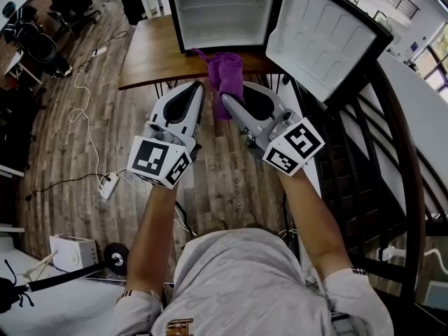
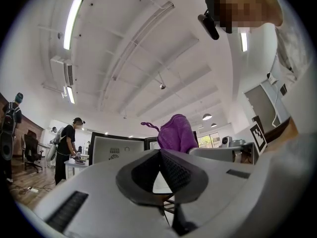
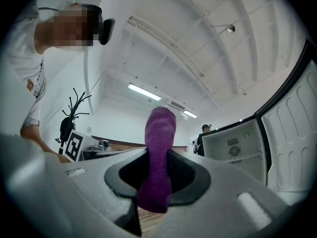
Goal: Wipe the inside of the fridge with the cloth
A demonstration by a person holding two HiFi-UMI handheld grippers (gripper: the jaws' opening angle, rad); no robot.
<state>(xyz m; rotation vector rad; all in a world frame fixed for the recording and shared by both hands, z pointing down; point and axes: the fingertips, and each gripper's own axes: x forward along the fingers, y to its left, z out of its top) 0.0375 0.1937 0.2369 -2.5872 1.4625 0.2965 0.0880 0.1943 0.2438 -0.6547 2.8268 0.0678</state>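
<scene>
The right tool (image 1: pixel 228 102) is clamped on the purple cloth (image 1: pixel 225 74), which sticks up out of its jaws, just in front of the open fridge (image 1: pixel 210 16) on the wooden desk (image 1: pixel 150 54). The left tool (image 1: pixel 198 91), its jaws pressed together around nothing, sits just left of the cloth.

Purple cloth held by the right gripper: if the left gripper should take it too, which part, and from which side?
Probably the free end of the purple knitted cloth sticking out past the right gripper, which is shut on its middle. Come from the left side, where the left gripper sits alongside; its jaws are together, so open them first.
</scene>
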